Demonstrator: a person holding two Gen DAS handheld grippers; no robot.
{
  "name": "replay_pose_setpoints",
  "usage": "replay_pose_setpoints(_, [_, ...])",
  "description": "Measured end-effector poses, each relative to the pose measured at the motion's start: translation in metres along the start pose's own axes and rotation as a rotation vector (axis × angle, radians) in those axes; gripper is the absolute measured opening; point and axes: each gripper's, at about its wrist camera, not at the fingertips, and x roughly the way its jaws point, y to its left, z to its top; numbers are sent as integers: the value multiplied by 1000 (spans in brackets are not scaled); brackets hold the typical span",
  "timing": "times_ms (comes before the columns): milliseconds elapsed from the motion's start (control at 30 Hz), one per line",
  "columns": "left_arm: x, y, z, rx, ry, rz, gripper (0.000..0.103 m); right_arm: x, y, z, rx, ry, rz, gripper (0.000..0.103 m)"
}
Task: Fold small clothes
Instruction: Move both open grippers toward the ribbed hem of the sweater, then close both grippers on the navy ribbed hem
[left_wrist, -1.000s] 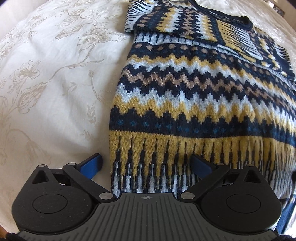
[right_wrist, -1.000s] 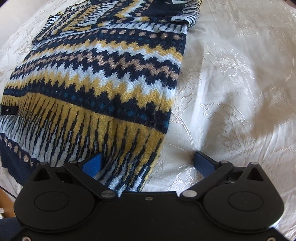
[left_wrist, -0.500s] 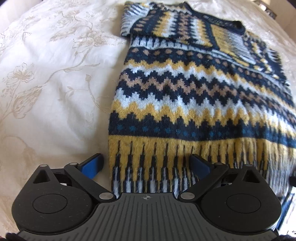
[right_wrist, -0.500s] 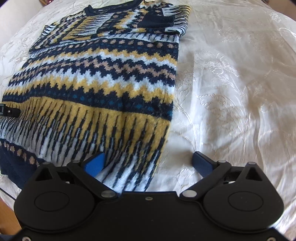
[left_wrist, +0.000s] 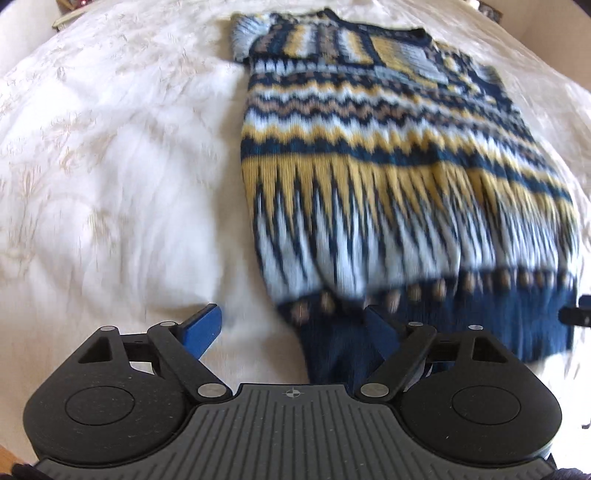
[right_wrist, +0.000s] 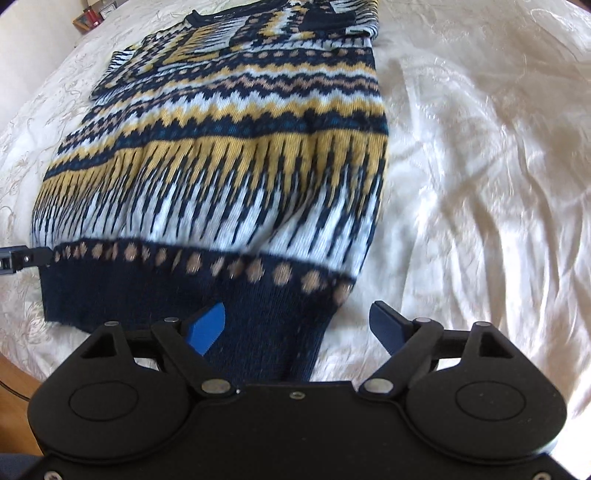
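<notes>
A knitted sweater with navy, yellow, pale blue and tan zigzag bands lies flat on a cream bedspread, sleeves folded in at the far end. It also shows in the right wrist view. My left gripper is open, its blue fingers straddling the near left corner of the navy hem. My right gripper is open, straddling the near right corner of the hem. The tip of the other gripper shows at each view's edge, in the left wrist view and in the right wrist view.
The cream embroidered bedspread spreads to the left of the sweater and wrinkled to its right. Small objects stand on a ledge beyond the bed's far corner. A wooden bed edge shows at the near left.
Both grippers have pulled back toward the near end of the sweater. The navy hem, hidden before, now lies between the open fingers. Both stay open.
</notes>
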Motion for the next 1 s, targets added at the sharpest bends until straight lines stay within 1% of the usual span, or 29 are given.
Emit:
replay_pose_setpoints(67, [5, 2, -10, 3, 26, -1, 77, -2, 3, -6, -2, 4, 0, 86])
replay_pose_setpoints(133, [6, 4, -20, -2, 43, -6, 77, -1, 4, -8, -2, 5, -2, 86])
replay_pose_setpoints(200, [6, 4, -22, -2, 37, -7, 77, -2, 5, -11, 2, 5, 1, 83])
replay_pose_setpoints(233, [6, 4, -21, -2, 36, -11, 77, -3, 5, -12, 7, 6, 4, 81])
replay_pose_setpoints(400, [11, -1, -14, 2, 32, -39, 77, -1, 6, -15, 12, 11, 3, 81])
replay_pose_setpoints(467, [15, -6, -9, 12, 35, -40, 77, 1, 7, -16, 14, 15, 4, 81])
replay_pose_setpoints(633, [17, -8, -9, 14, 35, -44, 75, 7, 4, -15, 22, 22, 19, 80])
replay_pose_setpoints(700, [17, -10, -8, 17, 28, -56, 67, 10, 2, -14, 32, 25, 36, 78])
replay_pose_setpoints(733, [17, -11, -7, 20, 27, -69, 57, 11, 0, -14, 38, 26, 46, 75])
replay_pose_setpoints(767, [15, -12, -8, 16, 26, -84, 45, 13, -1, -14, 46, 28, 61, 69])
replay_pose_setpoints(800, [14, -11, -8, 13, 26, -100, 38, 15, -3, -14, 53, 33, 79, 65])
replay_pose_setpoints(833, [14, -12, -8, 10, 28, -113, 27, 16, -5, -13, 58, 38, 95, 55])
replay_pose_setpoints(867, [14, -14, -8, 9, 32, -120, 20, 17, -6, -12, 63, 41, 114, 40])
replay_pose_setpoints(900, [13, -15, -8, 10, 31, -120, 18, 17, -7, -10, 69, 48, 135, 32])
replay_pose_setpoints(933, [11, -16, -8, 8, 25, -120, 13, 17, -7, -9, 72, 56, 144, 23])
replay_pose_setpoints(967, [7, -16, -7, -3, 17, -123, 6, 16, -6, -7, 67, 56, 146, 17])
replay_pose_setpoints(1000, [3, -14, -7, -18, 8, -137, 6, 13, -6, -6, 60, 51, 150, 16])
